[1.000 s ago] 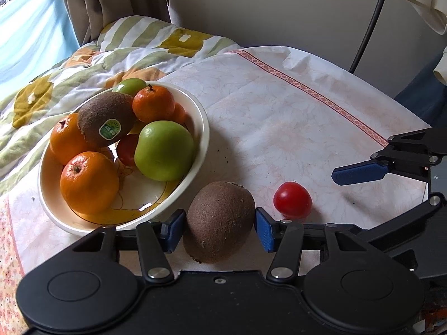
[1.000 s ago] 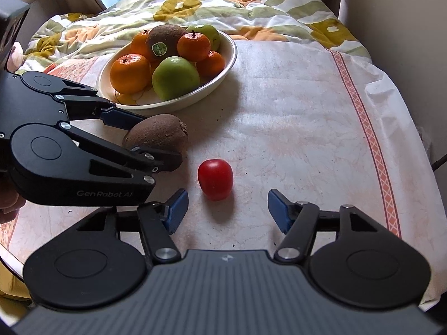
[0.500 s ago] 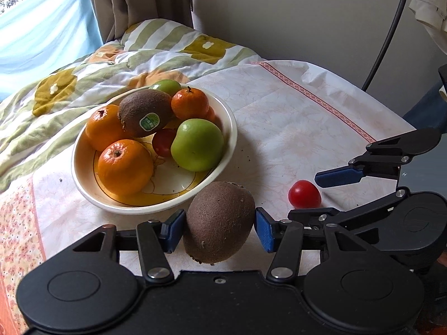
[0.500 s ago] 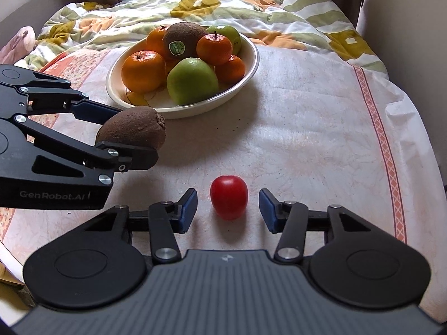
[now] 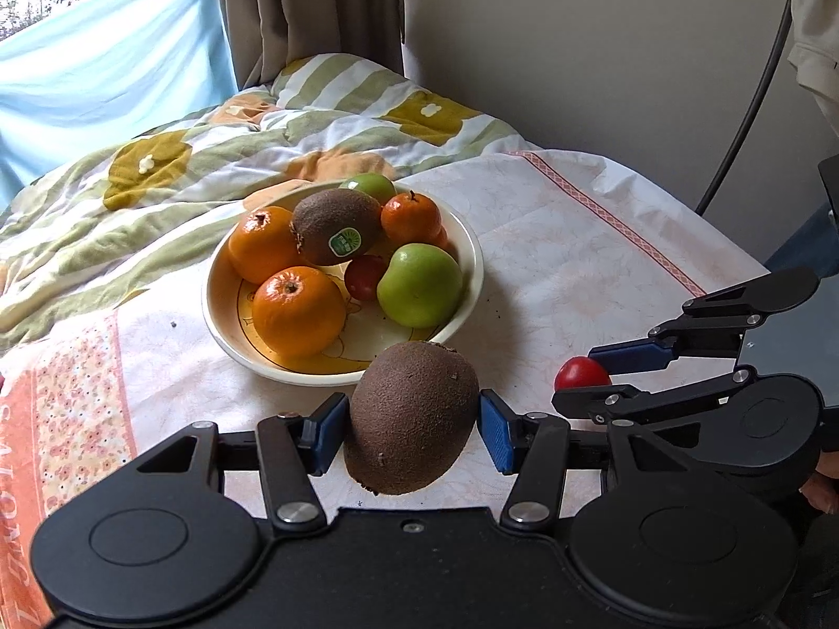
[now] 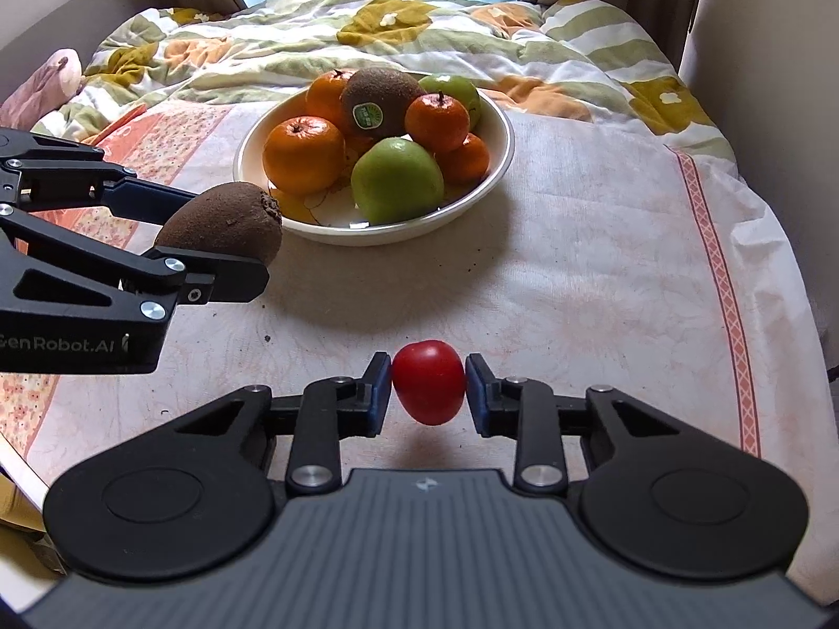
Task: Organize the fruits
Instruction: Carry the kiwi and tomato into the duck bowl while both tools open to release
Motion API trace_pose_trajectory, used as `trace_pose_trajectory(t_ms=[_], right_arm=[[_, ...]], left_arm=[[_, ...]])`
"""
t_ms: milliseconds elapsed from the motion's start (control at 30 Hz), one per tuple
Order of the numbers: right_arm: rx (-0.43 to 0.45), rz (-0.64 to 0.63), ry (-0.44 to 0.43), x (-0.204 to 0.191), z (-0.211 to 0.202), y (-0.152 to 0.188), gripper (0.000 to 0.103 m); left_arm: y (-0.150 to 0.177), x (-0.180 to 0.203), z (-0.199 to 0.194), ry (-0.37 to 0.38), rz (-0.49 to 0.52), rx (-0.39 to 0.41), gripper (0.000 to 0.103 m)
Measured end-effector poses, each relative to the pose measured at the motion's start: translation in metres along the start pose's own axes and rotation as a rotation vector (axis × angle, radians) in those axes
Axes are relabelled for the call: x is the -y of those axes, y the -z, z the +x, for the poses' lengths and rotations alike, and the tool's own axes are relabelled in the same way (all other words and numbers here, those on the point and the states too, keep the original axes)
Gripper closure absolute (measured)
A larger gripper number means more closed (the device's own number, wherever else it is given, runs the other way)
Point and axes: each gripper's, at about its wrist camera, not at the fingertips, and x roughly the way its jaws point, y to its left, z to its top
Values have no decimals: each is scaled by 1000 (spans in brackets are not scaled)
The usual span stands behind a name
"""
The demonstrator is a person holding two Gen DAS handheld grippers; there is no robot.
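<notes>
My left gripper (image 5: 413, 427) is shut on a brown kiwi (image 5: 411, 416) and holds it above the table, just in front of the white fruit bowl (image 5: 472, 241). The bowl holds oranges, green apples, a stickered kiwi (image 5: 335, 225) and a small red fruit. My right gripper (image 6: 429, 388) is shut on a red tomato (image 6: 429, 381) and holds it a little above the tablecloth. The left gripper and its kiwi (image 6: 223, 225) show at the left of the right wrist view, near the bowl (image 6: 501, 152). The tomato (image 5: 579, 372) shows between the right gripper's jaws in the left wrist view.
The table has a pale patterned cloth (image 6: 603, 272) with an orange border. A flowered quilt (image 6: 367, 36) lies behind the bowl. A wall and a black cable (image 5: 744, 120) stand at the right, curtains (image 5: 309, 10) at the back.
My right gripper closed on the tomato and lifted it slightly. My left gripper rose and drew back with the kiwi, so the bowl looks farther away.
</notes>
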Motion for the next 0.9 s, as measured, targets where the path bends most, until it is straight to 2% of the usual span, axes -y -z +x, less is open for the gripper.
trace_pose_trajectory(t_ms=[267,500,667,900], right_arm=[[41,5,14,-4,-44,-16,58],[94,-17,-11,1,-71,-47,58],[129,-51,-58,12,-71,-80,58],[136,-119,-129,33,-45,-126,58]], left_arm=[[-9,-7,-36,-23,-60,50,45],[-28,-13,-55,-78,-122,91,45],[-47,-18,-50,-136,-151,106,45],[-69,-24,-16,-203,-234,87,45]])
